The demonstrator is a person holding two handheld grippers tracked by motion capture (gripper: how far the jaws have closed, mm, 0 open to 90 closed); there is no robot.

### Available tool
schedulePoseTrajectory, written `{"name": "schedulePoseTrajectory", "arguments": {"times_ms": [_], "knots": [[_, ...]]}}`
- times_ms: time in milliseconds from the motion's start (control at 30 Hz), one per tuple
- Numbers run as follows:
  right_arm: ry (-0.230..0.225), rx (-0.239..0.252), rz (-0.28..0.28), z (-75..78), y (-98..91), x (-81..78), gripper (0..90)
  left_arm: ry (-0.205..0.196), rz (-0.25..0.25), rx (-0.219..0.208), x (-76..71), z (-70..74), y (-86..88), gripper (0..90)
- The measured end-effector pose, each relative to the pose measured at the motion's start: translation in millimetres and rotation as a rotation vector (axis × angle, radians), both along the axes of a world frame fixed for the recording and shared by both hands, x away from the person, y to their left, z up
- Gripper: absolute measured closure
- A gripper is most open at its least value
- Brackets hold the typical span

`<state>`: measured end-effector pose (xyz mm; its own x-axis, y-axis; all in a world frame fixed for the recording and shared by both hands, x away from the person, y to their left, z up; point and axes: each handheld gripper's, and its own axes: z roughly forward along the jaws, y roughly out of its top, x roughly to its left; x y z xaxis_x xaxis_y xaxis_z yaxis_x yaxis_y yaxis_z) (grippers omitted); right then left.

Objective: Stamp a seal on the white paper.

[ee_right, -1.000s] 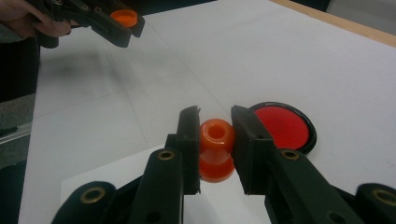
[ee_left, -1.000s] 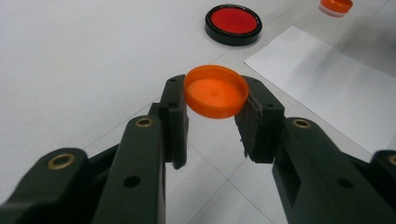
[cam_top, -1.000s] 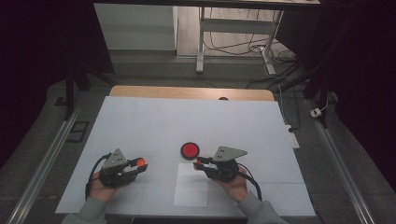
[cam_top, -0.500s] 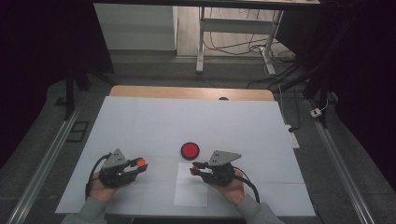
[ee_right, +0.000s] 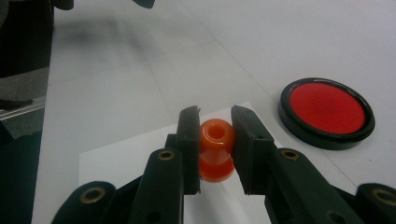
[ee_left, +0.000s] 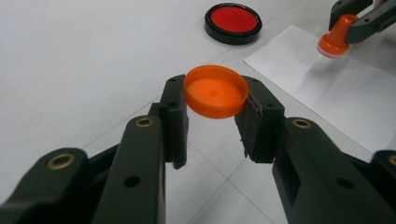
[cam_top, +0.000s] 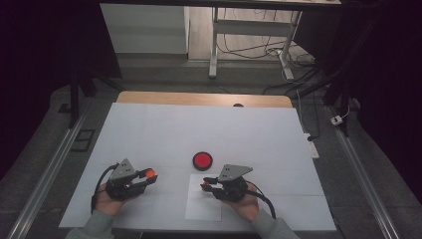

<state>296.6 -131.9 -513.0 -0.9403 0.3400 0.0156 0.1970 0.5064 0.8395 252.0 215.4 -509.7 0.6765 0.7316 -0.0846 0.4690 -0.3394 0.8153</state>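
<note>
Holding the orange stamp [ee_right: 216,150] by its narrow neck, my right gripper [ee_right: 215,149] is clamped tight and keeps it upright over the near corner of the paper [cam_top: 204,204], just short of the red ink pad [cam_top: 202,160]. My left gripper [ee_left: 215,116] pinches the stamp's cap [ee_left: 215,91] by its rim, off to the left above the table [cam_top: 149,129]. Both pieces look like light, stiff, smooth plastic, so I judge a neck or rim grip holds best, with steady pressure against slipping.

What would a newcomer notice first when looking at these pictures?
The eye goes first to the orange things in the black jaws: the left gripper is shut on an orange cap, and the right gripper is shut on an orange stamp above the sheet of paper. Next comes the round red ink pad in its black rim, alone on the white table just beyond the paper.
</note>
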Motion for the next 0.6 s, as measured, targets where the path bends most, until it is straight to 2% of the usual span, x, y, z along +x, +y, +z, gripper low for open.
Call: {"name": "schedulePoseTrajectory", "arguments": {"times_ms": [600], "knots": [[0.005,-0.036,0.021,-8.2,5.3,-2.7,72.4,0.002,-0.001,0.003,0.0,-0.3,-0.5,64.5]]}}
